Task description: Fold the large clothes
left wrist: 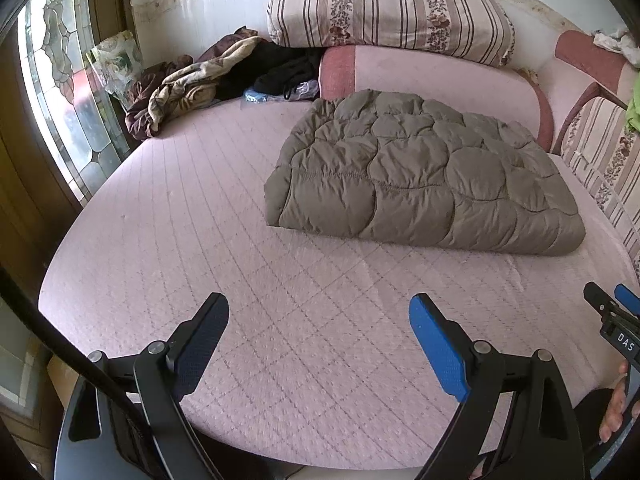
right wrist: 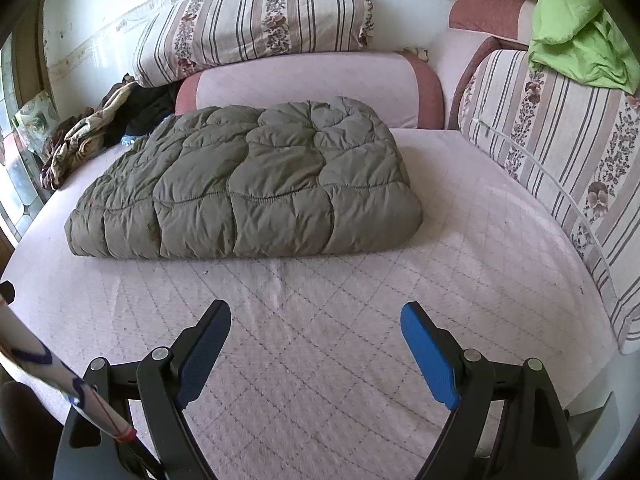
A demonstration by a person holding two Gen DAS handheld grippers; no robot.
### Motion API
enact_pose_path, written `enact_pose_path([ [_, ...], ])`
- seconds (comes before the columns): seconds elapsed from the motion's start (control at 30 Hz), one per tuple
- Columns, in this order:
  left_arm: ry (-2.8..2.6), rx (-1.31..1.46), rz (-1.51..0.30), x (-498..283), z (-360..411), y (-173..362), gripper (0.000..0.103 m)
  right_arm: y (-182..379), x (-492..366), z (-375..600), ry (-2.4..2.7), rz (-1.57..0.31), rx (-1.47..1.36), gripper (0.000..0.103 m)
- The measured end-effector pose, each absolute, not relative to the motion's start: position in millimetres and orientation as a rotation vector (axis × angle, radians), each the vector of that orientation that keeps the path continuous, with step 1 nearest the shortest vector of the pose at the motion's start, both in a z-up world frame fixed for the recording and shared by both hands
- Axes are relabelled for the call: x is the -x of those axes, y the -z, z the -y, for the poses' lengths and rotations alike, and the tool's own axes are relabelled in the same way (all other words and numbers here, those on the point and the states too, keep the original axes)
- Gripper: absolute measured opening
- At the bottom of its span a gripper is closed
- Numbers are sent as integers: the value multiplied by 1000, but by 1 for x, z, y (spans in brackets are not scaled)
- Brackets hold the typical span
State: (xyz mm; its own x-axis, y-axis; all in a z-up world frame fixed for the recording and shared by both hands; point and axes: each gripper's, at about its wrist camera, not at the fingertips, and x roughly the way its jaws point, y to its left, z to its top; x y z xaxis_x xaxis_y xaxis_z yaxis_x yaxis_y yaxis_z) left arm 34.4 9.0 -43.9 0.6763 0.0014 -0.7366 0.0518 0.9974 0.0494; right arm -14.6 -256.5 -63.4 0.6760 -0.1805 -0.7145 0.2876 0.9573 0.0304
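Pink quilted bed (left wrist: 200, 240) ahead of both spread, empty jaws holds the olive puffer jacket (right wrist: 248, 184) already folded compact; little seems left.

olive padded jacket (left wrist: 420, 172) (right wrist: 248, 184): quilted puffy cloth, faint sheen. pink bed cover (left wrist: 280, 320): matt stitched cloth. striped pillow (left wrist: 392, 8), 12 o'clock: woven floral cloth. left gripper (left wrist: 320, 320): matt black plastic, textured blue pads.

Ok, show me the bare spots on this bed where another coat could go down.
Free: the pink sheet between the open fingers and the folded olive jacket, and the strip left of the jacket. Crowded: the far left corner with the crumpled blanket and the dark clothes.
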Motion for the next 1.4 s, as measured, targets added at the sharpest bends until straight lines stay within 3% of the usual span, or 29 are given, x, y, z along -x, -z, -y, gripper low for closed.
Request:
enact_pose_path([
  [0.8, -30, -65, -836, -119, -27, 65, 92, 60, -53, 286, 340, -753, -151, 90],
  [1.1, 34, 193, -870, -239, -77, 65, 92, 74, -119, 383, 381, -769, -443, 92],
  [1.4, 358, 434, -1042, -326, -80, 133, 92, 130, -170, 454, 269, -867, -723, 97],
])
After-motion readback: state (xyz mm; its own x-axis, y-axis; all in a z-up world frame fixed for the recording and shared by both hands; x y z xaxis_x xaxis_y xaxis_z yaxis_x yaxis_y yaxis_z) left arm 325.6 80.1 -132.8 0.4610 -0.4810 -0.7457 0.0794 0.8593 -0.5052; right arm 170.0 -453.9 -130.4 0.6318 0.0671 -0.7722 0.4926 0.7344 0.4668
